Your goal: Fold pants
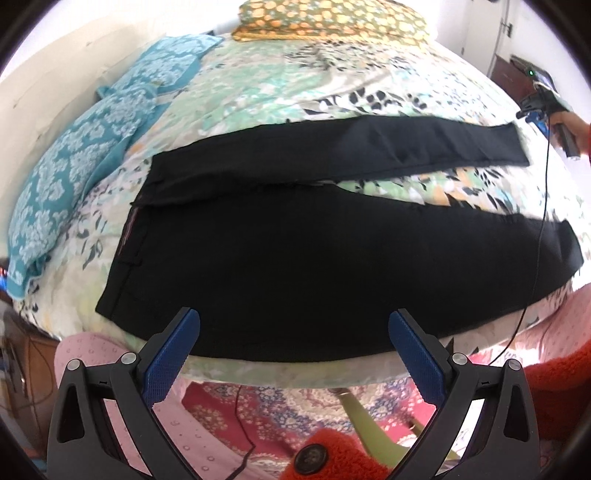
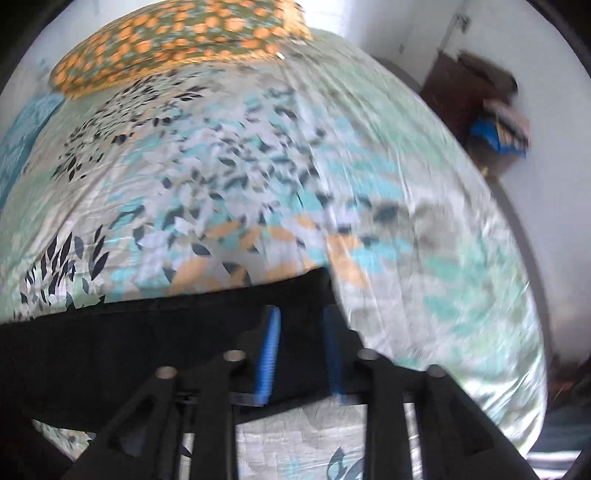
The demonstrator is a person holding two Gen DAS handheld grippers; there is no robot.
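Black pants (image 1: pixel 295 258) lie flat on a floral bedsheet (image 1: pixel 332 85), waistband to the left and the two legs spread apart to the right. My left gripper (image 1: pixel 294 317) hangs open over the near edge of the near leg, with nothing between its blue pads (image 1: pixel 170 362). In the left wrist view my right gripper (image 1: pixel 532 107) hovers just past the hem of the far leg, clear of the cloth. In the blurred right wrist view its jaws (image 2: pixel 300 312) stand apart above the end of that leg (image 2: pixel 147 332), gripping nothing.
An orange-spotted pillow (image 1: pixel 325 18) lies at the head of the bed, with teal patterned pillows (image 1: pixel 74 155) along the left. A thin black cable (image 1: pixel 539 240) runs across the near leg's end. A person's red sleeve (image 1: pixel 554 387) is close by. Brown furniture (image 2: pixel 472 110) stands against the wall.
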